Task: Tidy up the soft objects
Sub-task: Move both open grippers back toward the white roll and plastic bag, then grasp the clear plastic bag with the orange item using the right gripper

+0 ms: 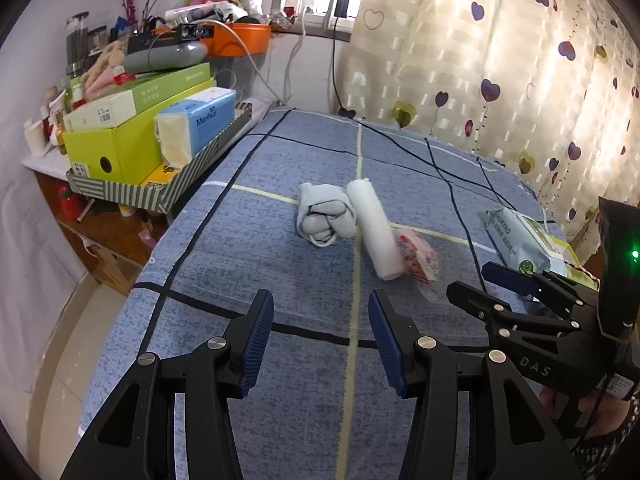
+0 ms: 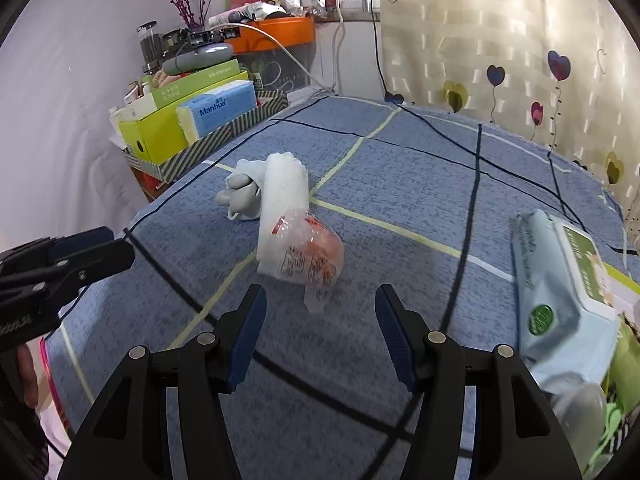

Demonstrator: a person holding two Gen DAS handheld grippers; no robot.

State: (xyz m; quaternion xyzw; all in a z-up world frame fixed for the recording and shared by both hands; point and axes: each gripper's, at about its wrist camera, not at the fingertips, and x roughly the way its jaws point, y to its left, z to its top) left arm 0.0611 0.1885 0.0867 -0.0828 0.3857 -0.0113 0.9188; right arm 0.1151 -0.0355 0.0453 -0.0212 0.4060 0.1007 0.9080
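Hovering over bed (image 1: pixel 248 240) w/ blue checked sheet: left tool (image 1: pixel 320 344) pads well apart, nothing between; right tool (image 2: pixel 320 340) likewise gaping, empty, only sheet in the gap. Lying mid-bed: grey rolled sock bundle (image 1: pixel 324 216) touching white rolled towel (image 1: pixel 378 232), w/ crinkly clear bag w/ red print (image 1: pixel 418 258) against towel's near end. Seen from left wrist cam: sock bundle fully exposed left of towel, bag mostly tucked behind towel's end; right tool (image 1: pixel 516 292) in frame at right edge, a hand (image 1: pixel 600 412) gripping it below, green light on its body. Seen from right wrist cam: bag (image 2: pixel 312 256) up front, just beyond the tool tips, covering towel's (image 2: pixel 280 204) near end; sock bundle (image 2: pixel 240 196) half hidden behind towel; left tool (image 2: pixel 92 256) poking in from left edge, jaw state hard to read there. Wipes pack (image 2: pixel 560 288) w/ green label big at right in right cam, lying on bed's edge beside green stuff; in left cam same pack (image 1: pixel 520 240) smaller, partly behind right tool. Around: striped tray (image 1: pixel 180 184) on bench left of bed holding yellow-green box (image 1: pixel 116 152), blue tissue pack (image 1: pixel 200 124); orange tub (image 1: pixel 248 36) further back; black cables (image 1: pixel 452 184) trailing over sheet; heart-print curtain (image 1: pixel 520 60) behind. Nothing blocking path between tool tips and the pile in either cam.
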